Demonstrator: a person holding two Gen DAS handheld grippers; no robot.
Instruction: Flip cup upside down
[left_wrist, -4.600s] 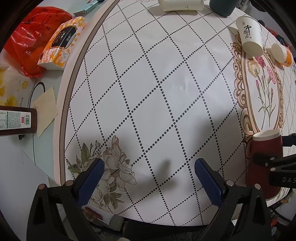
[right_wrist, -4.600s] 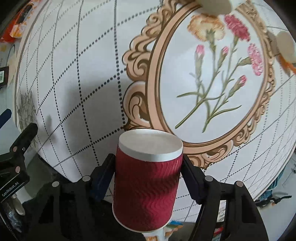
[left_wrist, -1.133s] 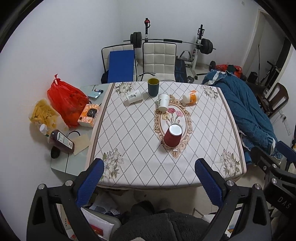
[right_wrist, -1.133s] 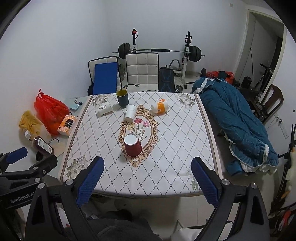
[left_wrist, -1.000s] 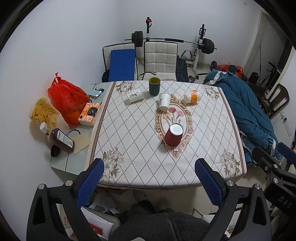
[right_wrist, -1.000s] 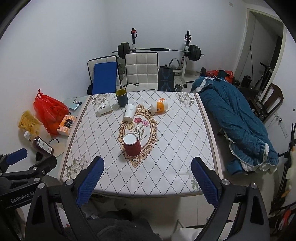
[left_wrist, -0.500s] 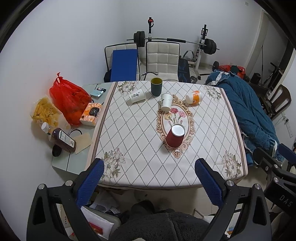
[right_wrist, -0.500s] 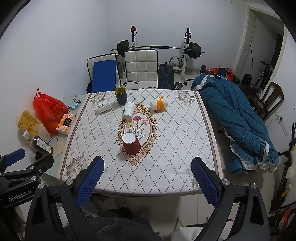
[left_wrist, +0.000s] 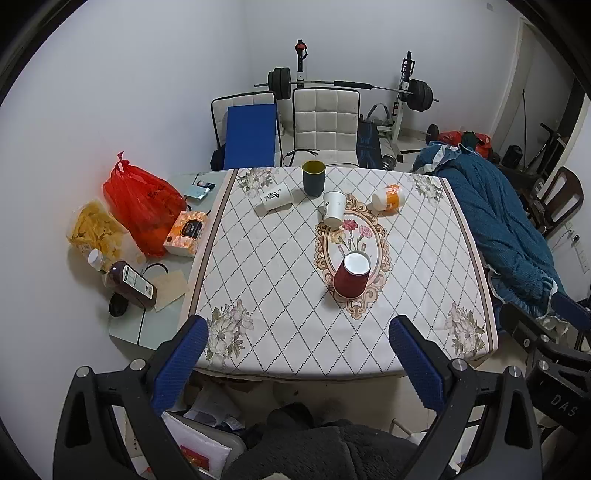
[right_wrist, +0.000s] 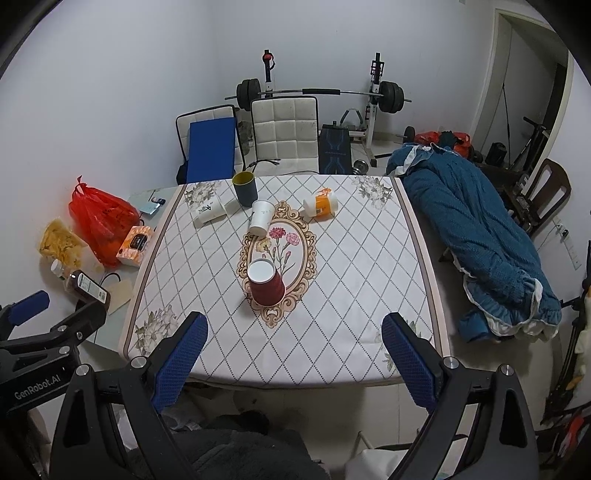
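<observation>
Both tools are held back from the tabletop and high over its near edge, empty: the left tool (left_wrist: 295, 354) has its blue pads spread wide, and the right tool (right_wrist: 293, 349) is spread just as wide, nothing between either pair.

Past the near edge of the tabletop (left_wrist: 424, 280), the red cup (left_wrist: 351, 275) stands mouth-down on the lower part of the oval flower medallion, its white base facing up. Judged from that, the flip looks done, and the step in hand is simply a clean retreat. To do it well, hold both tools apart and clear of the cloth edge, so nothing nudges the light paper cup or drags the cloth under it.

Farther on, a white cup (left_wrist: 334, 208) stands at the medallion's top; behind it sit a dark green cup (left_wrist: 314, 178), a white cup on its side (left_wrist: 275, 197) and an orange cup on its side (left_wrist: 388, 197), all well apart from the red one.
</observation>
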